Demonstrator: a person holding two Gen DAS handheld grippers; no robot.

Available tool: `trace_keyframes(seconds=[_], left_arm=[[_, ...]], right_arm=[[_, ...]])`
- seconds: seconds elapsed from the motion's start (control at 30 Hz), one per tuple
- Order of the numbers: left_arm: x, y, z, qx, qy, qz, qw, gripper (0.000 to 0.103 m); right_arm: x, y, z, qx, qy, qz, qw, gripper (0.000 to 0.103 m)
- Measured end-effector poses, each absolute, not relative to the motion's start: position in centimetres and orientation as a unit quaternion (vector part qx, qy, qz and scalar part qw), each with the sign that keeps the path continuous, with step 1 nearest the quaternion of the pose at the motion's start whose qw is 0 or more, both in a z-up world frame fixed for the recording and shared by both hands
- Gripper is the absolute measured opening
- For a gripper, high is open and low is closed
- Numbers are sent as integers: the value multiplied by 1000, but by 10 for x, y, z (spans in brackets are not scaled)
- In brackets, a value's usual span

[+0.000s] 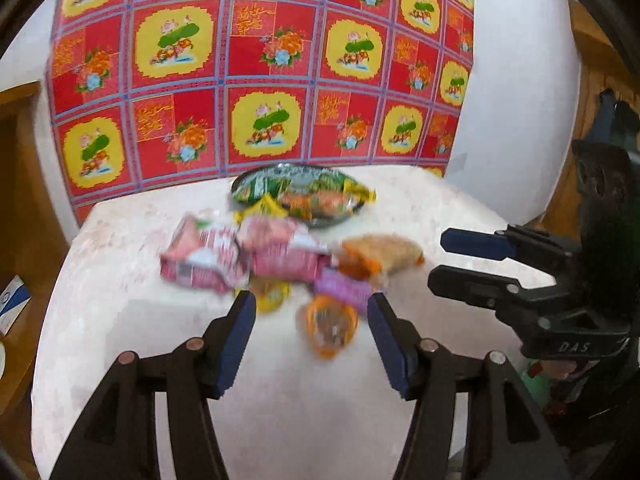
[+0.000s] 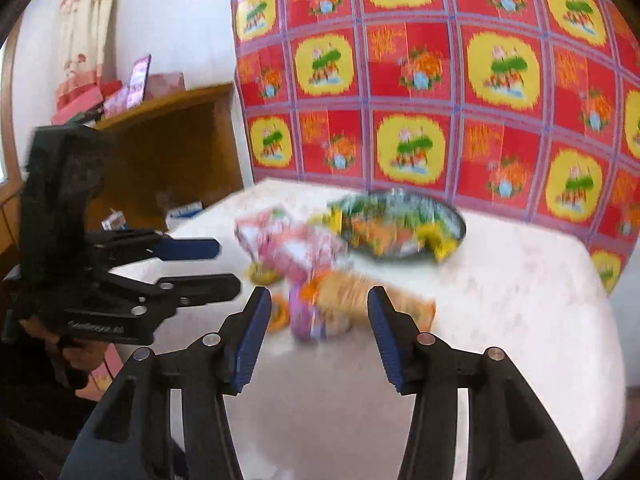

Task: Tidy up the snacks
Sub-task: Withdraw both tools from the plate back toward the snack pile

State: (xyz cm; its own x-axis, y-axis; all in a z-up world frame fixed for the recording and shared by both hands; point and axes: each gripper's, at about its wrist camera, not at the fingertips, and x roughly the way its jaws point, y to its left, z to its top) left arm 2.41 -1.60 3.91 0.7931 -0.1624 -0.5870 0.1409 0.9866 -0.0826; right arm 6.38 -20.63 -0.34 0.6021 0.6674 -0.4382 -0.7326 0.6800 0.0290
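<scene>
Pale table (image 1: 120,320) carried loose snack packets (image 1: 280,256) near a filled dark plate (image 1: 340,220); left gripper (image 1: 312,320) and right gripper (image 2: 320,312) hung parted, empty, just before the packets

The left hand-held gripper (image 1: 312,330) tilts downward, jaws parted and empty; the right hand-held gripper (image 2: 319,328) angles down beside it, jaws likewise parted, nothing between; a hand (image 2: 74,354) grips the left one's handle.
</scene>
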Motion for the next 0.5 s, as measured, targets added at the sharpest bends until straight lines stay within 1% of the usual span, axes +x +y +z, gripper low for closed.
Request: trace_keyframes(seconds=[0.07,0.17,0.27,0.33,0.4,0.5], left_arm=[[18,-15,29,-23,315,-72,946,60],[16,-5,26,-57,316,-79,944,52],[29,13,32,-89,314,-66,943,51],[45,22,30,-98,335,-52,936,50],[57,26,25,-92,347,-38,932,47],[68,28,18,-100,365,-45,924,47]], right_arm=[[61,-208,-16,-61,224,390,891,51],[60,-208,-29,-40,244,398,883,51],[55,-203,-32,-46,241,403,882,51],[54,-199,-31,-45,235,405,882,51],[56,-196,-31,-46,235,394,887,51],[56,-191,-35,-61,237,377,894,51]])
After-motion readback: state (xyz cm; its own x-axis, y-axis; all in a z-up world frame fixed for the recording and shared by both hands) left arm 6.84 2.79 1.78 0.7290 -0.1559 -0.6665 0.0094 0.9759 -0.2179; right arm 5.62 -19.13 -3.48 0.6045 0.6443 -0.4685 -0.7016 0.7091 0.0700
